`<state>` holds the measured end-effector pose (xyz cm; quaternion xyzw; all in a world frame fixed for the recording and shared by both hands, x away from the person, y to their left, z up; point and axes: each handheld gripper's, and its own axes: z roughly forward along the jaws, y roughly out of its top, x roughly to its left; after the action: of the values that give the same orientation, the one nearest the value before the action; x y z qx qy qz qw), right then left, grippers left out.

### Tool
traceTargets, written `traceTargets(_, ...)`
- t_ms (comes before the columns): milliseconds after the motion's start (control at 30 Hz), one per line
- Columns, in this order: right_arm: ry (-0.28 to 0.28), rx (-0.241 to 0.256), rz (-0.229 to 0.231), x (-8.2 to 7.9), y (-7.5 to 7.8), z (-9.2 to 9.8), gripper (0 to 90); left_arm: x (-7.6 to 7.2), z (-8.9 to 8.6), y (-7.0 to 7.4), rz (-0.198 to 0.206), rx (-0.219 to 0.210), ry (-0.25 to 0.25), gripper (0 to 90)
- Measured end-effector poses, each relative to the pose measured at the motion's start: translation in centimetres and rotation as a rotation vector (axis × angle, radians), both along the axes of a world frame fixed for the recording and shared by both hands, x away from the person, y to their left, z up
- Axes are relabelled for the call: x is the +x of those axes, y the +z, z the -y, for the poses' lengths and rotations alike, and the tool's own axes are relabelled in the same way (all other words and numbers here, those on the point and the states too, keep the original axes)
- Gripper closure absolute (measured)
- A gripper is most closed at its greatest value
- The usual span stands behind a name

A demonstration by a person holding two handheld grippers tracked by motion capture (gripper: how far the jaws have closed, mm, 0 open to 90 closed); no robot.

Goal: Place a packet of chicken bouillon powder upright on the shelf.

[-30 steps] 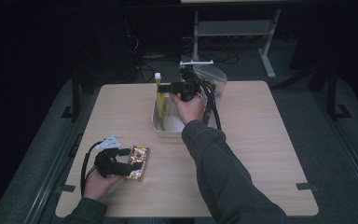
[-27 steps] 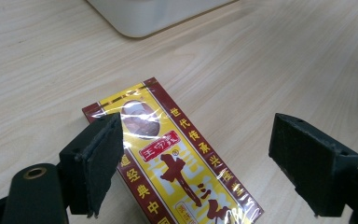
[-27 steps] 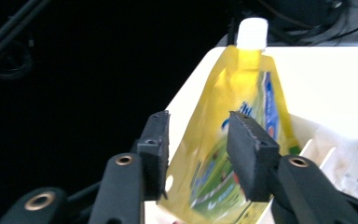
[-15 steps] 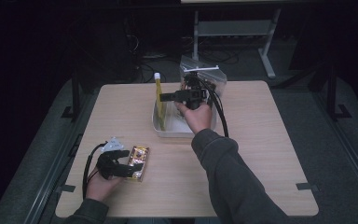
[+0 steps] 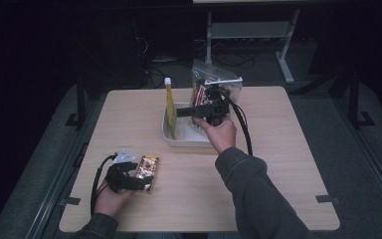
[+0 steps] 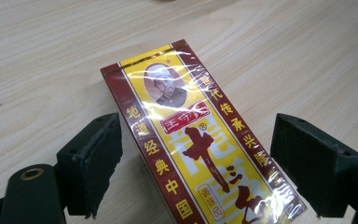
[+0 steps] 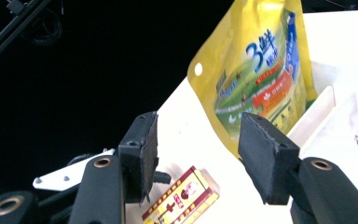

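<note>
Fingers (image 6: 98, 163) wide apart around spice box (image 6: 200, 140)

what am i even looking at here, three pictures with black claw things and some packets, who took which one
A person sits at a wooden table with a hand-held gripper in each hand; the black claws are their jaws. The high view comes from a camera above the table. The other two come from cameras riding on the grippers. The left gripper is open, its jaws on either side of a red and yellow box lying flat on the table. The right gripper is also open and holds nothing; it is raised by a white tray where a yellow pouch stands upright. A clear bag stands at the tray's far end.
</note>
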<state>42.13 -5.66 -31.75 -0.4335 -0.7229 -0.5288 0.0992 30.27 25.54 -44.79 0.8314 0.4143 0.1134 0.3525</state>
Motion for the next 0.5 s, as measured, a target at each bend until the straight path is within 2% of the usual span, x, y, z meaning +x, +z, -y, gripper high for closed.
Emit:
traceTargets(167,0.010,-0.017,-0.008,-0.8,-0.6,0.7,44.2,0.1,0.2,-0.2,-0.011,0.012,0.007,16.2)
traceTargets(333,0.019,-0.027,-0.013,-1.4,-1.1,1.3,43.1,0.2,0.3,-0.3,-0.016,0.000,0.013,15.7)
traceTargets(500,0.030,-0.044,-0.017,-2.1,-1.6,1.6,42.1,0.2,0.9,-0.6,-0.028,0.024,0.007,14.4)
